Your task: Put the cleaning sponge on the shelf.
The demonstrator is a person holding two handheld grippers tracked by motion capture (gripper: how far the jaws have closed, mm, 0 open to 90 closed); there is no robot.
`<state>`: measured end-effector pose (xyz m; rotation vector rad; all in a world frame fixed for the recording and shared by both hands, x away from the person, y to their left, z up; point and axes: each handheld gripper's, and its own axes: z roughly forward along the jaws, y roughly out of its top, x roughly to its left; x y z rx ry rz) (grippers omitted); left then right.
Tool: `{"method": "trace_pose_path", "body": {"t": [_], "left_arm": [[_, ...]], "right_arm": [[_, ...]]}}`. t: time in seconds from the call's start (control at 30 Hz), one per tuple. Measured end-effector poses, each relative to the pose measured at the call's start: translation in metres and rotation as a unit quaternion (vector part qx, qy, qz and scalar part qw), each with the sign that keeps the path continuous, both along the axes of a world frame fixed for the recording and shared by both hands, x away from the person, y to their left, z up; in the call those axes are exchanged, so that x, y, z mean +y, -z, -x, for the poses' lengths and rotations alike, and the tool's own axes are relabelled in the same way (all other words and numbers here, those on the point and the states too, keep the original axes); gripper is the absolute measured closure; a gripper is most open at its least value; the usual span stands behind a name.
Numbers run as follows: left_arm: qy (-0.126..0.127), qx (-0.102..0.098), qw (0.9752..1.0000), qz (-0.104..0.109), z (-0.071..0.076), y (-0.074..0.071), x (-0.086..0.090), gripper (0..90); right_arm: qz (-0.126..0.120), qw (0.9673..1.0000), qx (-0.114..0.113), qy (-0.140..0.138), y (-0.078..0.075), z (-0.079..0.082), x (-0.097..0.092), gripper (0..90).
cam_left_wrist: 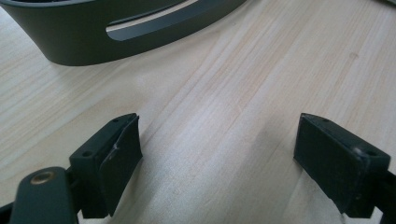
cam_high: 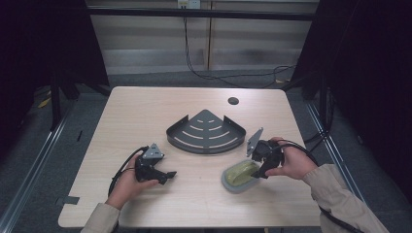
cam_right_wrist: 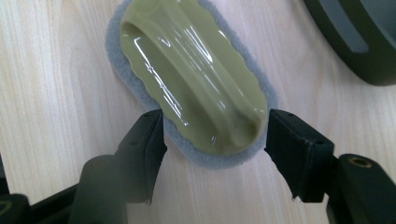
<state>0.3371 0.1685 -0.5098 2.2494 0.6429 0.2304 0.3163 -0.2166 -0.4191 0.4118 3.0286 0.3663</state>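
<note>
Right gripper view: scrubbing pad [cam_right_wrist: 196,79] with glossy olive-green plastic handle on a grey felt base, lying flat on the pale wooden table [cam_right_wrist: 51,70]. Near end of the pad set between the two black jaws of the right gripper [cam_right_wrist: 215,140]; left jaw at the felt edge, right jaw at the handle's rounded end, contact on either side hard to confirm at this angle, so counted as not yet clamped. Beyond the right jaw, up and to its right, a curved wall of the dark grey corner shelf [cam_right_wrist: 359,42], apart from the pad. High view: right gripper [cam_high: 258,171] held low over the pad [cam_high: 239,175], jaws reaching onto the end of the pad nearest the hand; shelf [cam_high: 206,132] just ahead of both grippers, near the middle of the table [cam_high: 145,107]. Left gripper [cam_high: 167,175] resting on the tabletop, jaws pointed toward the pad with bare wood between. Left gripper view: jaws of the left gripper [cam_left_wrist: 217,154] spread wide, nothing but wood grain between them; slotted wall of the shelf [cam_left_wrist: 93,37] ahead and to the left of the left jaw.
</note>
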Motion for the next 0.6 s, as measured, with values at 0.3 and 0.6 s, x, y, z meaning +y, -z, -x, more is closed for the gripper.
{"method": "trace_pose_path", "body": {"t": [0.3, 0.6], "left_arm": [[-0.001, 0.0, 1.0, 0.002, 0.0, 0.0, 0.0, 14.1], [-0.001, 0.0, 1.0, 0.003, 0.0, 0.0, 0.0, 14.0]], "right_arm": [[0.018, 0.9991, -0.008, -0.038, -0.002, -0.004, 0.018, 38.3], [0.04, 0.9973, -0.006, -0.062, -0.002, -0.007, 0.031, 40.7]]}}
